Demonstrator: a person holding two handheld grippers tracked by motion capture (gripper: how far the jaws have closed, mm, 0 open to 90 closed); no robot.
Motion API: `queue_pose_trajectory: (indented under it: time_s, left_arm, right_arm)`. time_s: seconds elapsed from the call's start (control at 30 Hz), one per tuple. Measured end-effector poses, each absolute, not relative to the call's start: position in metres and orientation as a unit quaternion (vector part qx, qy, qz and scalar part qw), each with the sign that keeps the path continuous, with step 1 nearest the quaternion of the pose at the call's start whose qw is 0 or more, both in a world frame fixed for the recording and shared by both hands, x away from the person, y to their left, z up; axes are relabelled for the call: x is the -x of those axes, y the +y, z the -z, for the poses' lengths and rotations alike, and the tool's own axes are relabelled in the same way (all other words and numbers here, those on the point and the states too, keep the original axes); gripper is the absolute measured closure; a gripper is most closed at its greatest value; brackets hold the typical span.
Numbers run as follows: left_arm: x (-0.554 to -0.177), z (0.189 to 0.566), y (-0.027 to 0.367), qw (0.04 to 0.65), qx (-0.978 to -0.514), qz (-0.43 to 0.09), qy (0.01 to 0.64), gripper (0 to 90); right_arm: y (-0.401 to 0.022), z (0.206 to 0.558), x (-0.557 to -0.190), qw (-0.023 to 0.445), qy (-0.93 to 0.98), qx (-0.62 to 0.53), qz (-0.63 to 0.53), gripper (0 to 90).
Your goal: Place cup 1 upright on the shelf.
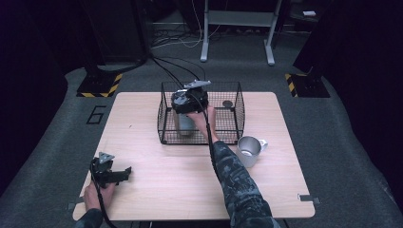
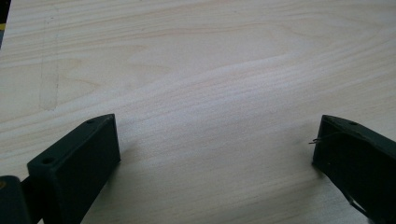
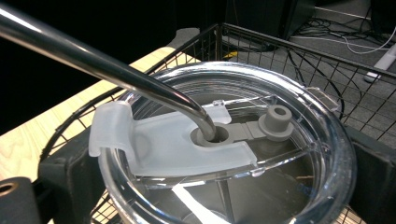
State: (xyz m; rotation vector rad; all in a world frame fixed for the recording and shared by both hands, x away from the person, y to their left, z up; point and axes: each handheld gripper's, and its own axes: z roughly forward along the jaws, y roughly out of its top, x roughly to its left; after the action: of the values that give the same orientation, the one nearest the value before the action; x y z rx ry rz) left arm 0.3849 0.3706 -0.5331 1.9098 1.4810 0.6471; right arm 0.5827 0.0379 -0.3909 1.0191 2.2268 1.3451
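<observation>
1. My right gripper (image 1: 186,124) holds a steel tumbler (image 1: 184,124) inside the wire basket (image 1: 236,102) at the tabletop's (image 1: 157,180) far middle, its jaws pinching the body just under the lid.
2. I judge the tumbler stiff, smooth and slippery, moderately heavy; the clear lid (image 3: 299,112) looks brittle, so the body is the safer hold.
3. It stands upright, long axis vertical; the bent metal straw (image 3: 107,65) leans away from the top.
4. My left gripper (image 1: 127,173) rests at the near left, jaws spread, nothing between.
</observation>
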Motion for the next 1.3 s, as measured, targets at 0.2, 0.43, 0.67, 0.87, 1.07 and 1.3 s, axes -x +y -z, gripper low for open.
queue_pose_trajectory:
  time_s: [0.2, 0.43, 0.67, 0.87, 1.07, 1.3]
  left_arm:
    - [-0.385, 0.533, 0.370, 0.315, -0.724, -0.245, 0.562, 0.5]
    - [-0.385, 0.533, 0.370, 0.315, -0.724, -0.245, 0.563, 0.5]
    - [-0.385, 0.533, 0.370, 0.317, -0.722, -0.247, 0.564, 0.4]
    - [-0.385, 0.533, 0.370, 0.315, -0.722, -0.247, 0.564, 0.4]
    - [-0.385, 0.533, 0.370, 0.315, -0.723, -0.246, 0.564, 0.5]
    - [-0.385, 0.533, 0.370, 0.314, -0.724, -0.246, 0.563, 0.4]
  right_arm:
    - [0.039, 0.394, -0.585, 0.175, 0.788, -0.359, -0.468, 3.6]
    - [0.042, 0.397, -0.588, 0.176, 0.790, -0.361, -0.464, 3.5]
    - [0.046, 0.400, -0.588, 0.180, 0.797, -0.357, -0.453, 3.5]
    - [0.046, 0.399, -0.585, 0.180, 0.807, -0.349, -0.440, 3.4]
    - [0.043, 0.398, -0.581, 0.180, 0.815, -0.345, -0.429, 3.4]
    - [0.042, 0.397, -0.578, 0.173, 0.824, -0.339, -0.420, 3.1]
